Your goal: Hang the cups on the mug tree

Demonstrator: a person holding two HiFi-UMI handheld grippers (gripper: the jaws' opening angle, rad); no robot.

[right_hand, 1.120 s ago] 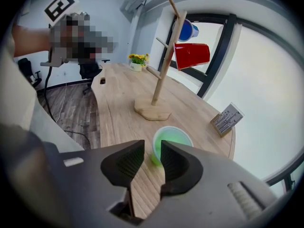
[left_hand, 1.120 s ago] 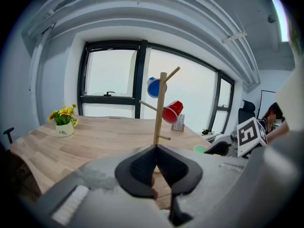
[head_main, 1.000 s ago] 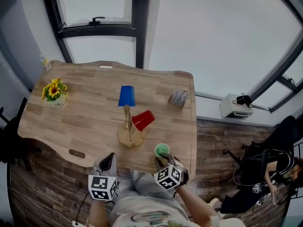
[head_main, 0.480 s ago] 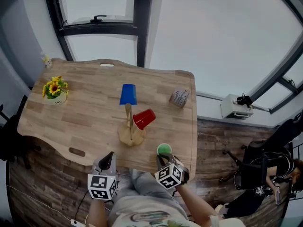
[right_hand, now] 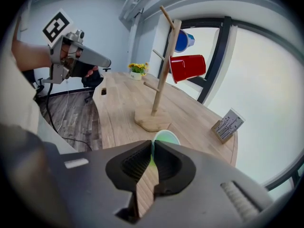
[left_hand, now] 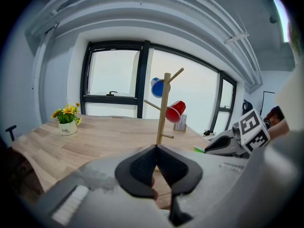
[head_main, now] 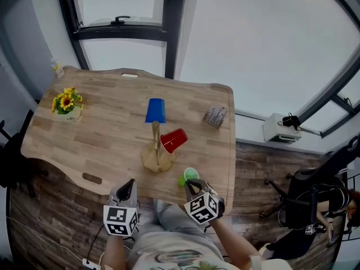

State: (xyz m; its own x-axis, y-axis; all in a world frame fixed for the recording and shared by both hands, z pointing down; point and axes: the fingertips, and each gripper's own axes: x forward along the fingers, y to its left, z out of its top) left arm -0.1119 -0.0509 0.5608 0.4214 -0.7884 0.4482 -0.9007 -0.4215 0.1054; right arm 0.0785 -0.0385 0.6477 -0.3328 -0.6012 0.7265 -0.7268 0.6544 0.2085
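Just closing from a wider gap, now pinching the near rim of the green cup [right_hand: 167,137] between the pads of the right gripper [right_hand: 152,146]. Tilts in that grip, upright near the front edge of the table [head_main: 112,151] a second ago, green side now showing left of and below the rim in the head view.

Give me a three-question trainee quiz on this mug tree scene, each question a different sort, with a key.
1. True or false: three cups hang on the mug tree.
2. Fill in: the highest cup on the tree is ____.
3. What sits between the right gripper jaws?
Key: 1. False: two, the blue cup and the red cup. 2. Blue. 3. The rim of the green cup; the jaws have just been closing on it.
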